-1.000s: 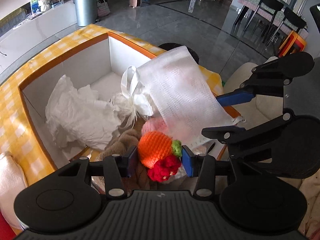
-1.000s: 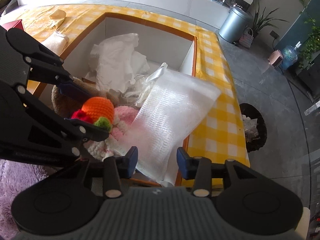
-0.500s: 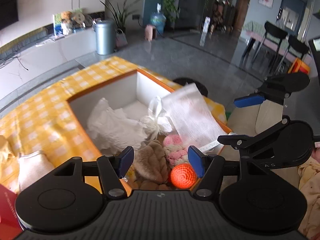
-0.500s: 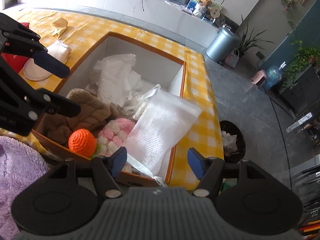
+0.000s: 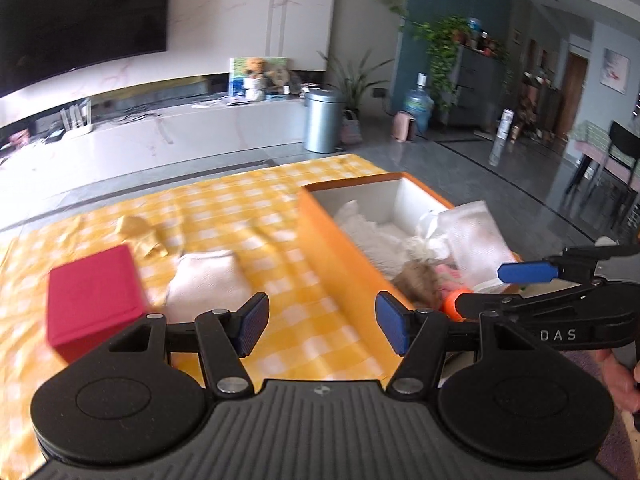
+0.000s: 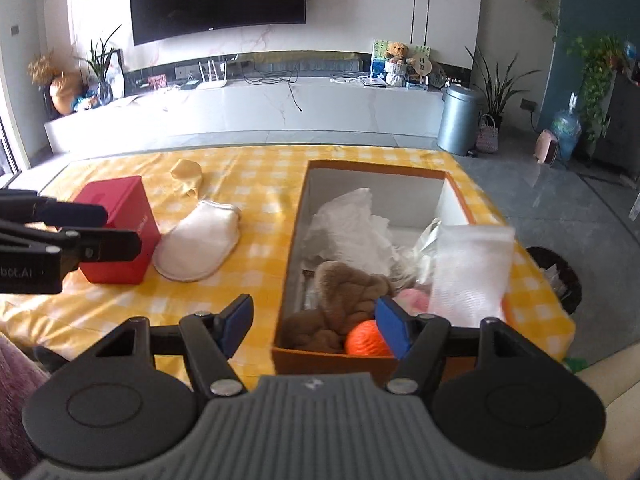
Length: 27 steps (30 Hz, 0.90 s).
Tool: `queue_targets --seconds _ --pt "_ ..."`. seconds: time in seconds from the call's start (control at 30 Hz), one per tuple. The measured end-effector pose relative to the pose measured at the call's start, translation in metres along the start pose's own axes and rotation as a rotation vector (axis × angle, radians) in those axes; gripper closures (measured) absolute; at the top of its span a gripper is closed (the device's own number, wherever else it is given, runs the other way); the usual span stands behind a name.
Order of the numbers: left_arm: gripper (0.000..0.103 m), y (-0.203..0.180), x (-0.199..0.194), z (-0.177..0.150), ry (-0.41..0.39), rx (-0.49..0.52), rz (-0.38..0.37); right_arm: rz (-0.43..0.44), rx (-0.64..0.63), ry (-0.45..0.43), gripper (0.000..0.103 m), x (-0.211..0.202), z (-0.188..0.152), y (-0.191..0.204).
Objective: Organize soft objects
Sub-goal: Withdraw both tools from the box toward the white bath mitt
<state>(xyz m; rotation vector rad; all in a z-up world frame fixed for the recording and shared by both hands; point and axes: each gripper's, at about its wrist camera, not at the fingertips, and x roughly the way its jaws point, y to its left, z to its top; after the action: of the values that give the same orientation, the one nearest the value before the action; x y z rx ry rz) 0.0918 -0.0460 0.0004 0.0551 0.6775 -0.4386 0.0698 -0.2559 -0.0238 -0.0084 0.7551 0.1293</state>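
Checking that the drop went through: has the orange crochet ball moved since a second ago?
Yes. The orange crochet ball, earlier between the left tool's pads above the box, now lies inside at its near wall, beside the brown plush.

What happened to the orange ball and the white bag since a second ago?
The left gripper let go of the orange ball, the right gripper released the white mesh bag, and both pulled back empty. Both things now lie in the box; the white mitt stayed put.
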Motion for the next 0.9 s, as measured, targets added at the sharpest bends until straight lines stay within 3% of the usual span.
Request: queue_targets --seconds 0.07,0.17,0.57,0.63,0.7,0.9 --pt "0.030 0.014 -0.005 -0.009 0.010 -0.032 0.037 0.029 0.045 0.007 0.045 0.006 -0.004 0.012" --pt "0.030 0.033 -0.009 -0.021 0.025 -0.064 0.095 0.066 0.067 0.009 0.045 0.012 -0.009 0.033" --pt "0.035 0.105 -0.014 -0.061 0.071 -0.247 0.183 0.121 -0.032 0.099 0.045 0.068 -0.016 0.105" --pt "0.035 0.112 -0.012 -0.062 0.062 -0.263 0.205 0.124 -0.046 0.118 0.042 0.081 -0.014 0.110" --pt "0.035 0.120 -0.007 -0.064 0.054 -0.290 0.212 0.127 -0.051 0.129 0.031 0.094 -0.010 0.115" --pt "0.035 0.132 0.013 -0.066 0.074 -0.324 0.243 0.119 -0.056 0.141 0.015 0.143 0.007 0.130"
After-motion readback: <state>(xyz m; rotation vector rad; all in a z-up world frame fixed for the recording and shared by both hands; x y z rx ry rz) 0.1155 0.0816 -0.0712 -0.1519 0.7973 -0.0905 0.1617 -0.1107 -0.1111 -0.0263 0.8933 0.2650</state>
